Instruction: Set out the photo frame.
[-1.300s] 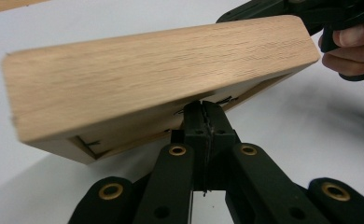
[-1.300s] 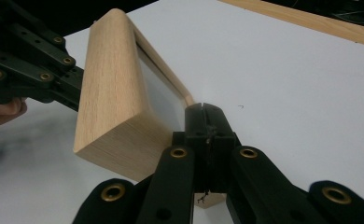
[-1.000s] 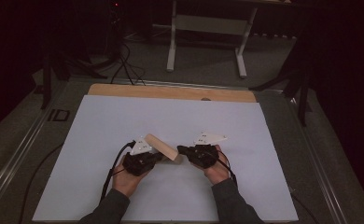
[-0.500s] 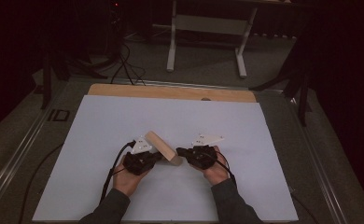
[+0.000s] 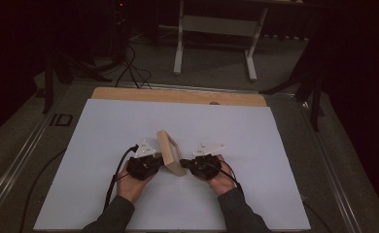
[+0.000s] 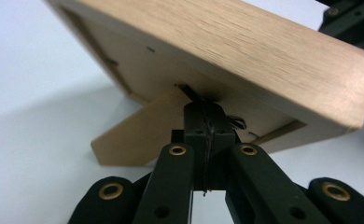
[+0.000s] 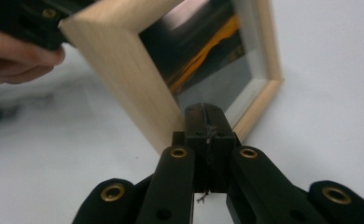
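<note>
A light wooden picture frame (image 5: 170, 151) stands tilted on the white sheet (image 5: 129, 121) between my two grippers. My left gripper (image 5: 159, 164) is shut, its tips against the frame's back (image 6: 245, 51) just above the fold-out stand leg (image 6: 138, 135); nothing is between the jaws (image 6: 207, 109). From the other side my right gripper (image 5: 186, 166) is also shut, tips (image 7: 207, 114) at the lower front corner of the frame (image 7: 138, 70), whose glass shows a dark picture with an orange streak. A hand (image 7: 17, 56) holding the left gripper shows behind the frame.
The white sheet covers a table with a wooden strip (image 5: 178, 95) along its far edge. Beyond the table stand a white desk frame (image 5: 180, 43) and floor cables (image 5: 129, 63). Cables trail from both grippers toward the near edge.
The frame has tipped up from a flatter lean to a steeper stand between the grippers. Both hands stayed about where they were, jaws shut throughout.
</note>
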A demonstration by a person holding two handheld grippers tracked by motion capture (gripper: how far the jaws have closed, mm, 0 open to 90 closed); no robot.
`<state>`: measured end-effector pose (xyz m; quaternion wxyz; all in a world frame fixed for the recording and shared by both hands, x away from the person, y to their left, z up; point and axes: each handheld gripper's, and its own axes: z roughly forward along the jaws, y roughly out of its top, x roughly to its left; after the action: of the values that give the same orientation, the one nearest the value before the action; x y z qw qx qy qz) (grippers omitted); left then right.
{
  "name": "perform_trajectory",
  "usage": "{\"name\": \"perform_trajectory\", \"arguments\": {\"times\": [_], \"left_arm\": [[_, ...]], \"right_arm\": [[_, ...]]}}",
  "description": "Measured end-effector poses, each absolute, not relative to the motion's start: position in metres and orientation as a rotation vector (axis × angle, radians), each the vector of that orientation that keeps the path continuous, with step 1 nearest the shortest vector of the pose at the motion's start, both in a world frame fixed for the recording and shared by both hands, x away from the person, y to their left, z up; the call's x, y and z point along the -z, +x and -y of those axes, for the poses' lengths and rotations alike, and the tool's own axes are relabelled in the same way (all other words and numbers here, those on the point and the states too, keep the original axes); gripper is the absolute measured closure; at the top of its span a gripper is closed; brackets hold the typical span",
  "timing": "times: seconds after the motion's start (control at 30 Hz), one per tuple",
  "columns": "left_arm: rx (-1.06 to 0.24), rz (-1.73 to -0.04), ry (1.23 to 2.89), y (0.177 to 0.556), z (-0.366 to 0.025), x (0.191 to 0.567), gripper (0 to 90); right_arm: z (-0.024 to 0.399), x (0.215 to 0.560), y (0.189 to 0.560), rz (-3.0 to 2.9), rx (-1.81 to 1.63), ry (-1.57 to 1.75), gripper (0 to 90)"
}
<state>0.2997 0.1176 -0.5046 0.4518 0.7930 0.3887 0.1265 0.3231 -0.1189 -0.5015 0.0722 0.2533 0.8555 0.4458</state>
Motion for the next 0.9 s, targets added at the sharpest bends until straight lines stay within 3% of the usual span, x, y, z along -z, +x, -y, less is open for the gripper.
{"name": "perform_trajectory", "arguments": {"times": [0.63, 0.9], "left_arm": [[-0.313, -1.011, 1.92, 0.304, -0.125, 0.508, 89.6], [-0.336, -1.058, 1.891, 0.305, -0.135, 0.507, 85.7]], "right_arm": [[0.103, 0.512, 0.316, -2.631, -1.303, 0.708, 89.2], [0.104, 0.511, 0.317, -2.62, -1.312, 0.706, 81.3]]}}
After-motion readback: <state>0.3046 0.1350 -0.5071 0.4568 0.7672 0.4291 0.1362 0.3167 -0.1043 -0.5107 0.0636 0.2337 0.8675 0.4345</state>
